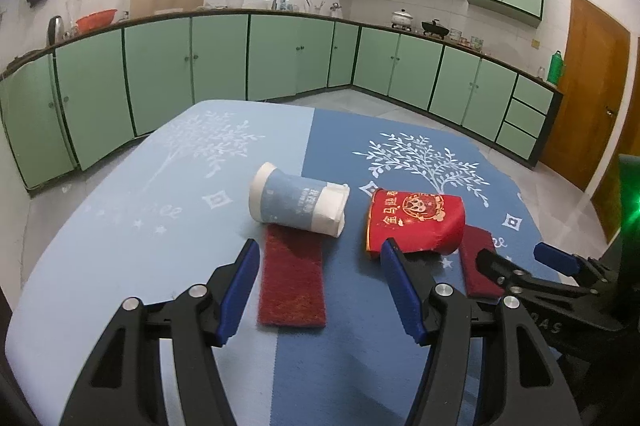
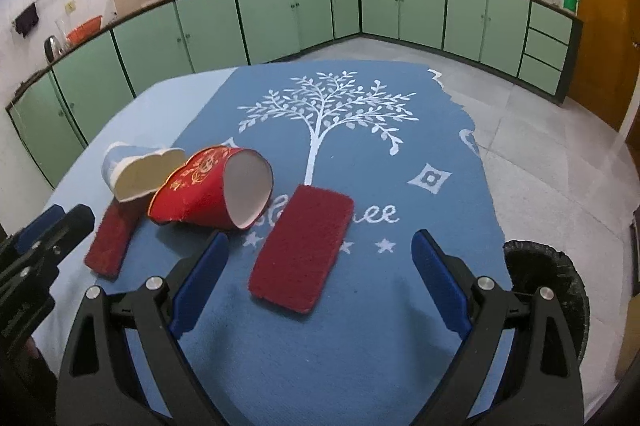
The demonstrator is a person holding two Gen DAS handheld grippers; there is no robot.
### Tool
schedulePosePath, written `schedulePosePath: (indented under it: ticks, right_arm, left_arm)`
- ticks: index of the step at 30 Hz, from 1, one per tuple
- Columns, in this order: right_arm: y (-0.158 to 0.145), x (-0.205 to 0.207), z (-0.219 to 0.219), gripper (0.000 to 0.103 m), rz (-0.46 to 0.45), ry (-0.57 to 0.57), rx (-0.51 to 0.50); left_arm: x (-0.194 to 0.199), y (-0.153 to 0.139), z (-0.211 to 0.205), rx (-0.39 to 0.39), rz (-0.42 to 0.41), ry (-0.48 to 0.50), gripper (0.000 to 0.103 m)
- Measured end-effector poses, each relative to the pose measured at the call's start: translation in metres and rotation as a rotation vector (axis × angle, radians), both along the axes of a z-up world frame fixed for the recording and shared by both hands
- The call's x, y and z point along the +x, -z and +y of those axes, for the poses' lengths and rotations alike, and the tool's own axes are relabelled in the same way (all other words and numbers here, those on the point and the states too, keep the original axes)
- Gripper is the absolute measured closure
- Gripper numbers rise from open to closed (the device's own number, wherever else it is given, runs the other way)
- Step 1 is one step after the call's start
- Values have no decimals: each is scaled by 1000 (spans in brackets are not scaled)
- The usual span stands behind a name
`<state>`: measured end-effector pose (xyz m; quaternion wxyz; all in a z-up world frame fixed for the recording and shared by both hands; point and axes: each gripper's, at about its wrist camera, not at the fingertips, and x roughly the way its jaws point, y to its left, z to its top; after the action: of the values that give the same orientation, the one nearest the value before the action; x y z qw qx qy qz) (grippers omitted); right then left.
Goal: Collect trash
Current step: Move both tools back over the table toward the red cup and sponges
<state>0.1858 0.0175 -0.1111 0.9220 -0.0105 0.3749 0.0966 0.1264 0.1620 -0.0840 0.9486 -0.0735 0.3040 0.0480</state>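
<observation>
Red and pale-blue paper cups lie on their sides mid-table: the red cup just right of the blue cup, two red scouring pads near them. Left gripper and right gripper both hover with jaws apart, empty. Best to straddle each cup across its crushed walls. The black-lined bin is cut off at the right table edge

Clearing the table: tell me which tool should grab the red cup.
Probably right. The right tool stands wide open with the red cup lying close ahead-left, mouth toward it. The left tool faces a red pad and the blue cup.
</observation>
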Motion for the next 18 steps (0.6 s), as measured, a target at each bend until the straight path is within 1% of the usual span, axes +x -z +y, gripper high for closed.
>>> schedulePosePath:
  ticks: [1, 5, 10, 11, 12, 15, 17, 18]
  right_arm:
    - [2, 1, 2, 17, 6, 5, -11]
    - [9, 5, 7, 19, 38, 23, -28]
    - [15, 9, 12, 26, 71, 28, -61]
    - [17, 11, 12, 27, 85, 30, -61]
    - [20, 13, 11, 31, 100, 29, -54]
    - [21, 13, 9, 34, 112, 30, -56]
    - [20, 12, 11, 44, 110, 10, -50]
    - [20, 11, 11, 52, 109, -5, -42]
  left_arm:
    - [0, 0, 1, -1, 0, 3, 41]
    - [1, 0, 0, -3, 1, 16, 41]
    - [2, 3, 4, -12, 9, 22, 41]
    - [2, 3, 4, -13, 11, 24, 41]
    - [3, 3, 4, -14, 12, 25, 41]
    - [5, 4, 4, -15, 19, 28, 41]
    - [6, 4, 3, -13, 24, 31, 41]
    - [6, 4, 3, -12, 25, 33, 41]
